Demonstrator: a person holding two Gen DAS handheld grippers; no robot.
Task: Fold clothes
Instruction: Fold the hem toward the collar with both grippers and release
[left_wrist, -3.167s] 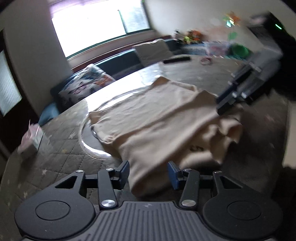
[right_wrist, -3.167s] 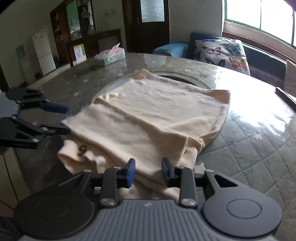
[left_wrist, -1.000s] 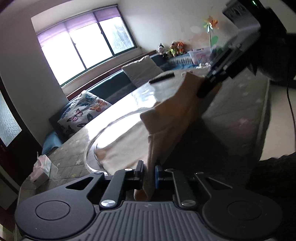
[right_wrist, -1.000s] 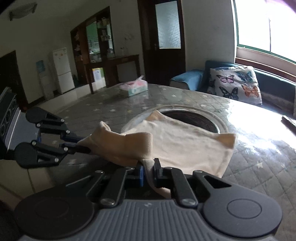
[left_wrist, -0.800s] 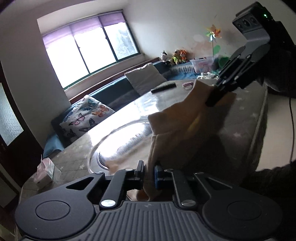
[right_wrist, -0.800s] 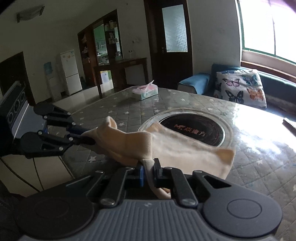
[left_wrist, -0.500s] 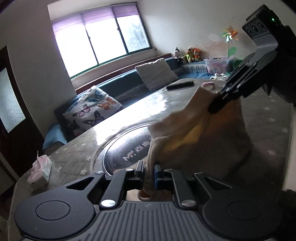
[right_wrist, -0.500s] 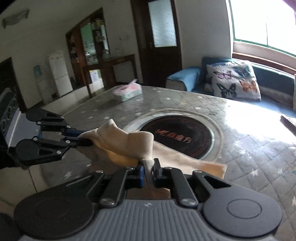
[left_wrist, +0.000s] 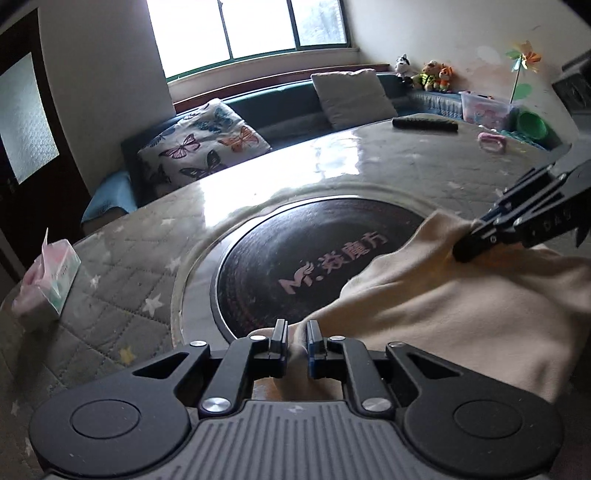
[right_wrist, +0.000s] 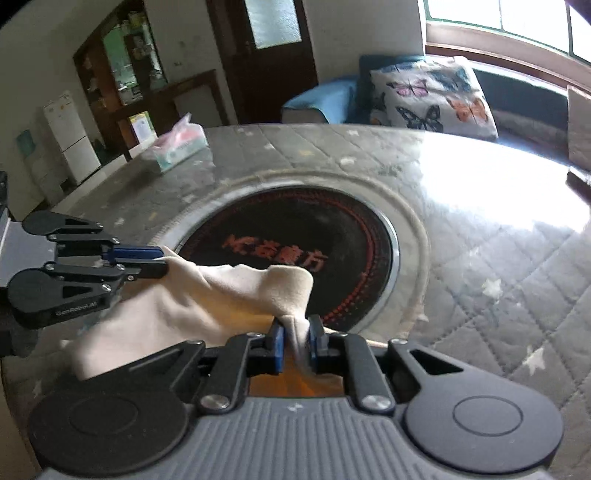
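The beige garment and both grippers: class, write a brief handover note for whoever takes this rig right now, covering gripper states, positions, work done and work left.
Left gripper: shut on the beige garment.
Right gripper: shut on the same garment's other end.
Garment hangs bunched between them above the table's near edge, beside the round black inset.
Done: both ends gripped and raised.
Left: probably lay it down flat and finish the folds.

Garment (left_wrist: 461, 314): 3.2 s ago lies flat over the centre of the surface (left_wrist: 332, 162); now lifted clear and bunched at the near edge. Left tongs (left_wrist: 294, 341) and right tongs (right_wrist: 295, 341): open then, now each clamped on a cloth corner. Dark round inset (right_wrist: 295, 236) with lettering now uncovered.
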